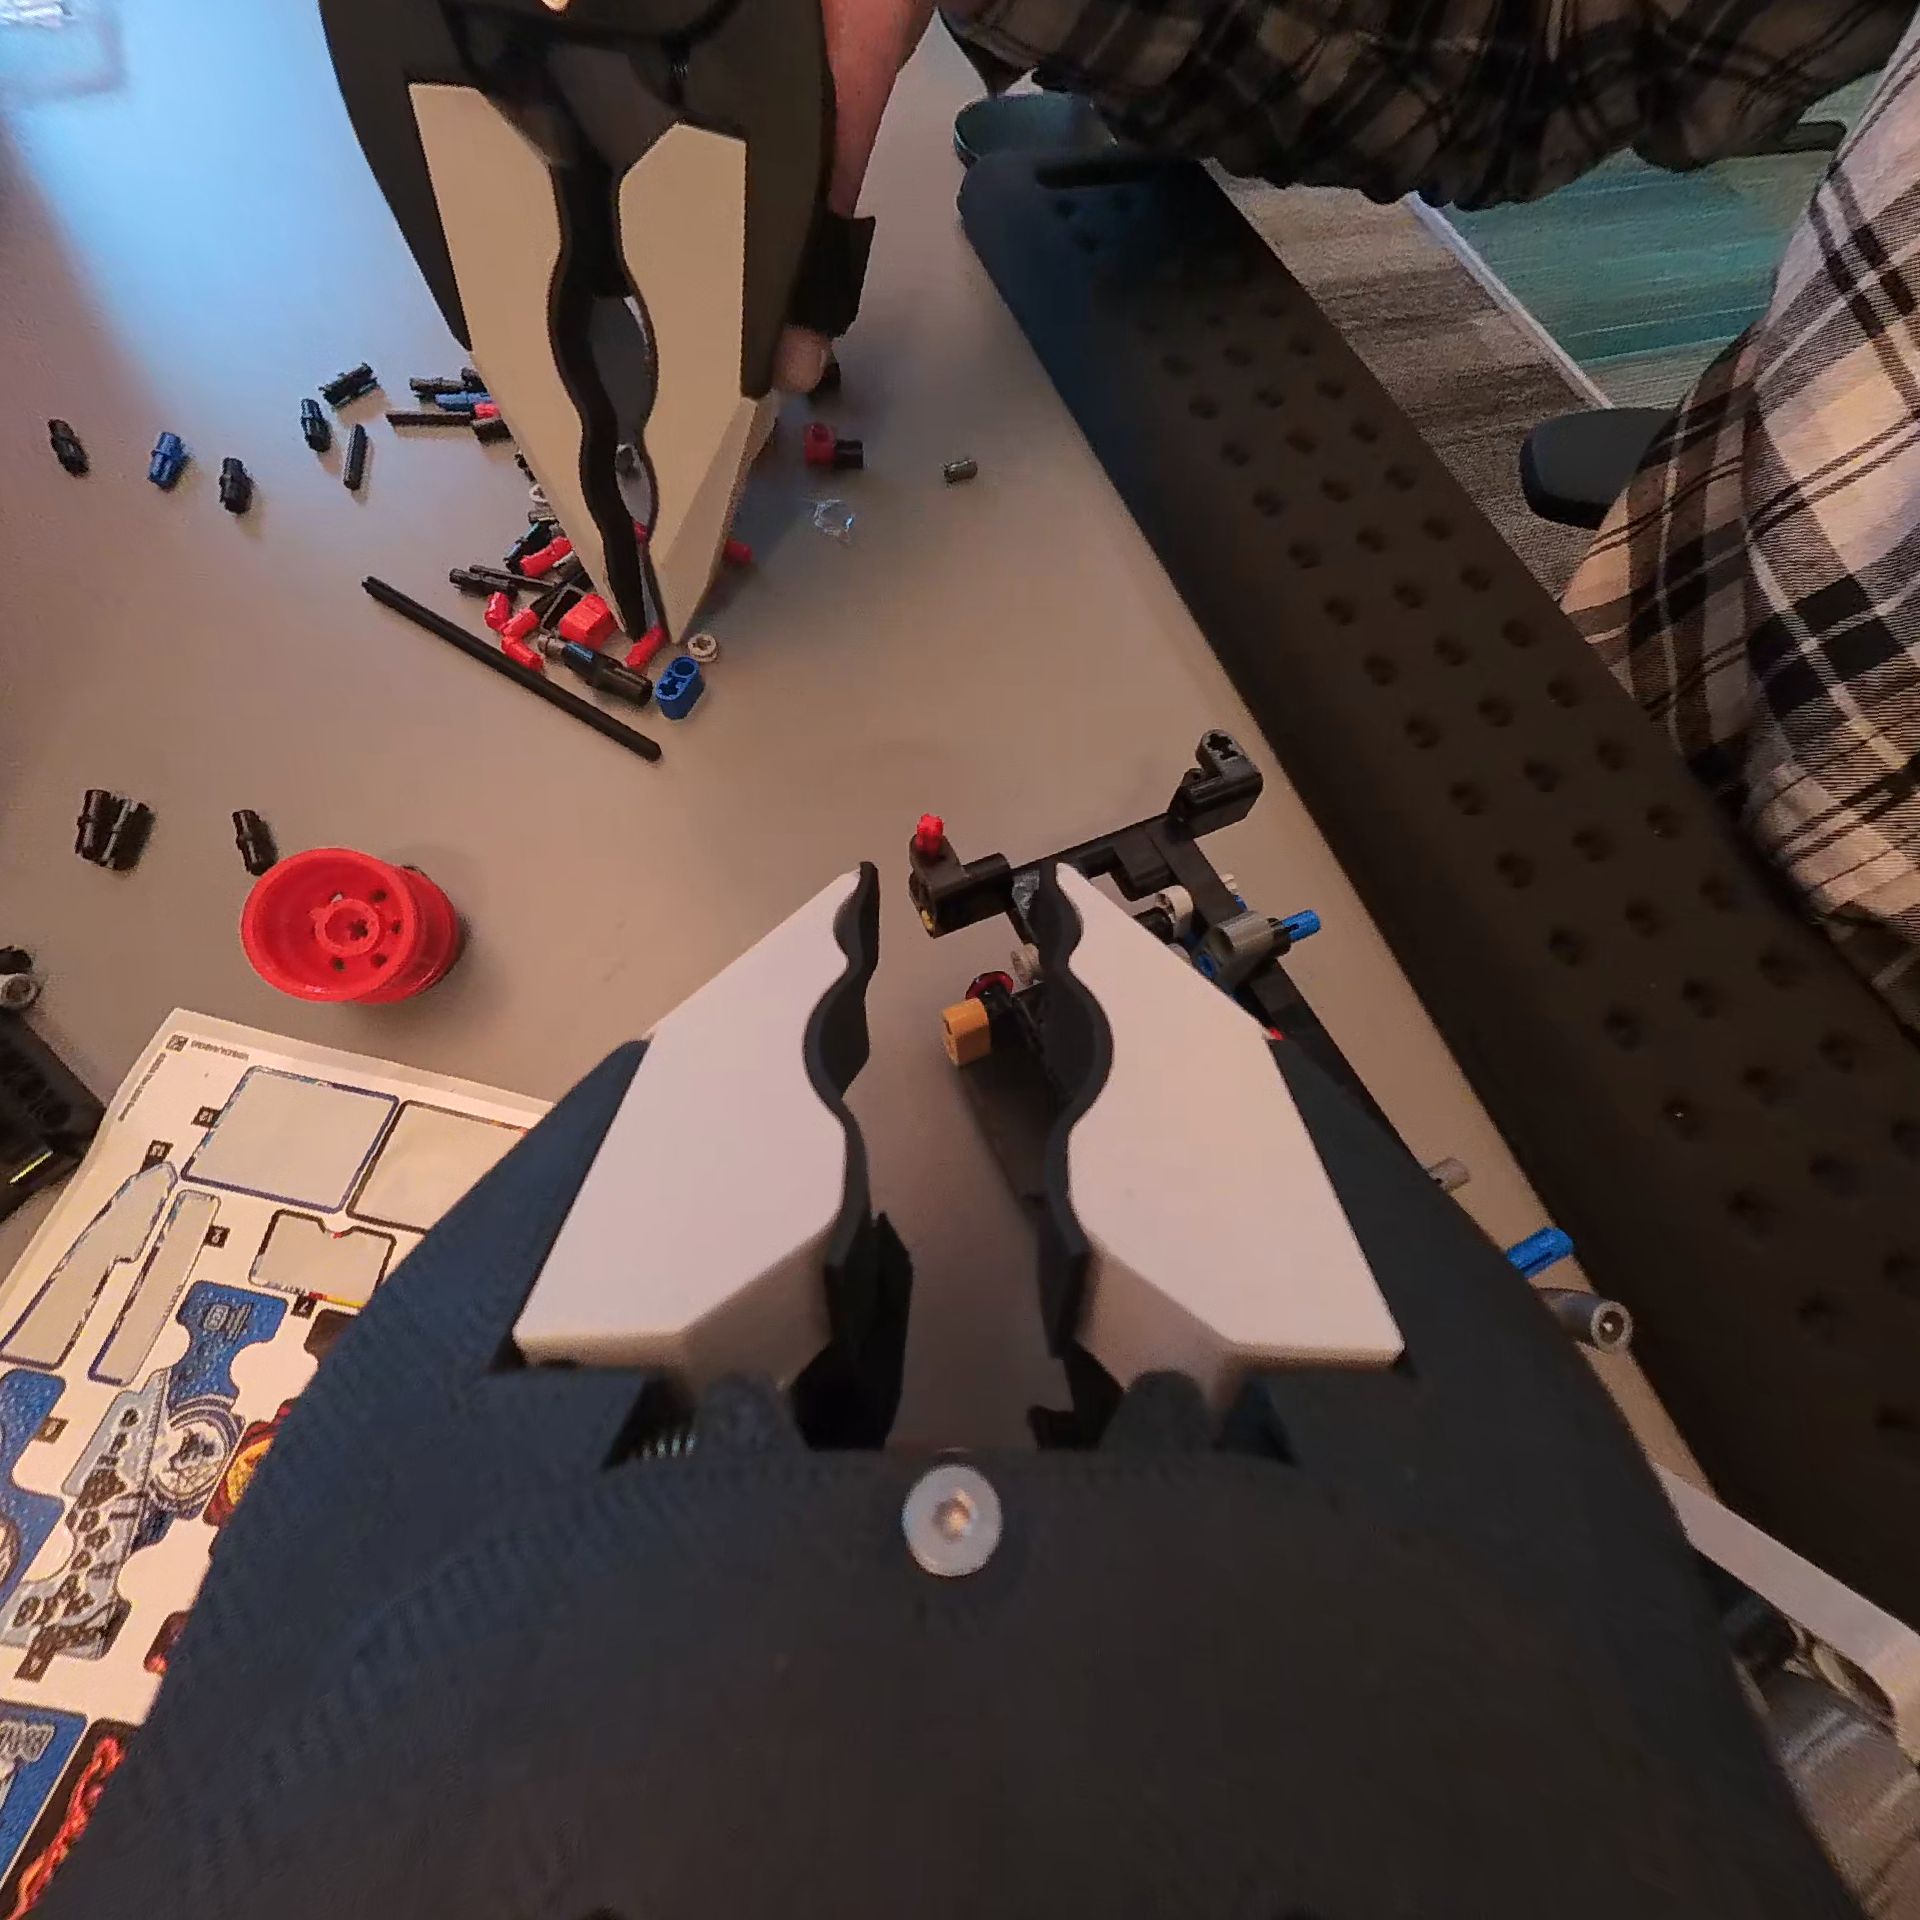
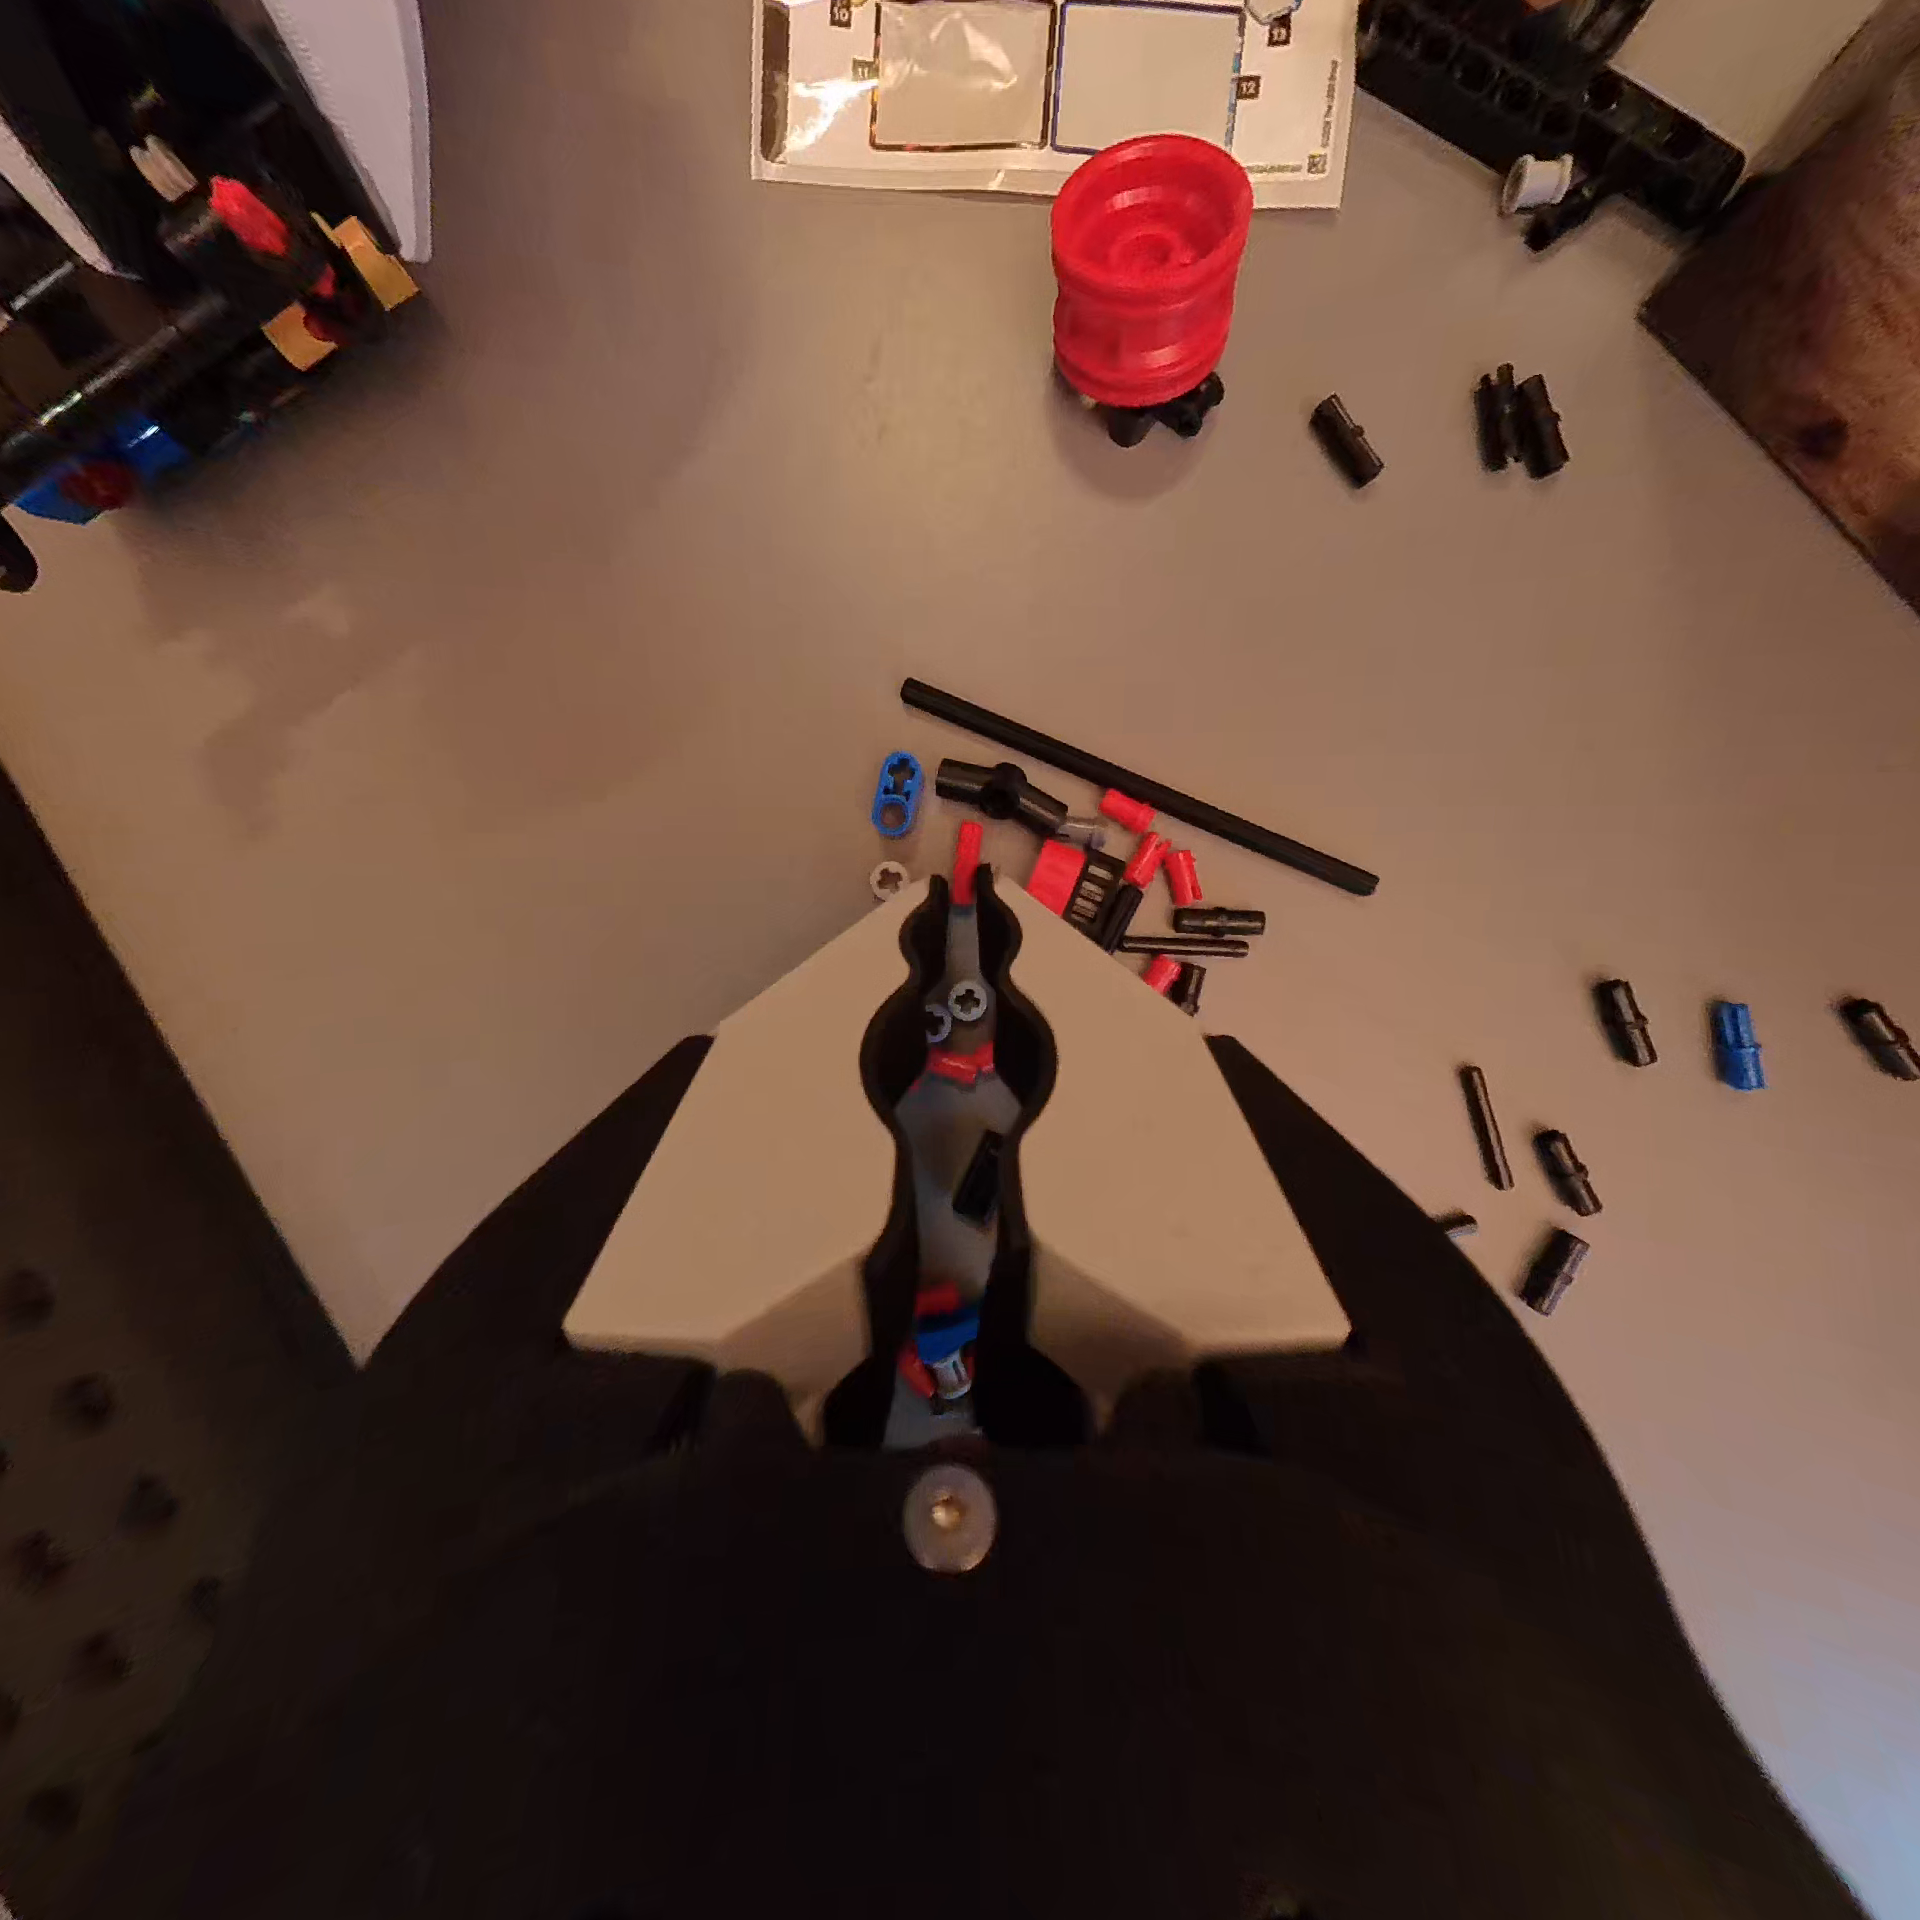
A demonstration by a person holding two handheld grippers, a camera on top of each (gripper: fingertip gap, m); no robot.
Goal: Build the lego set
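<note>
Your left gripper (image 1: pixel 966 883) hangs with its jaws apart, holding nothing, its right finger just in front of the black frame (image 1: pixel 1101 873) at the table's (image 1: pixel 312 727) right edge. Left of it lie the sticker sheet (image 1: pixel 260 1195) and red wheel (image 1: pixel 348 930). Farther off, your right gripper (image 2: pixel 966 883) is nearly closed, tips pinching a red pin (image 2: pixel 968 847) in the loose pile, beside the black axle (image 2: pixel 1132 781).

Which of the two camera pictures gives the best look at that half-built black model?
The left wrist view: the half-built black lego frame sits mid-picture, its red, blue and tan bits distinct, though the left gripper covers part. The right wrist view shows only a dim, cropped piece of it at the upper-left edge.
</note>
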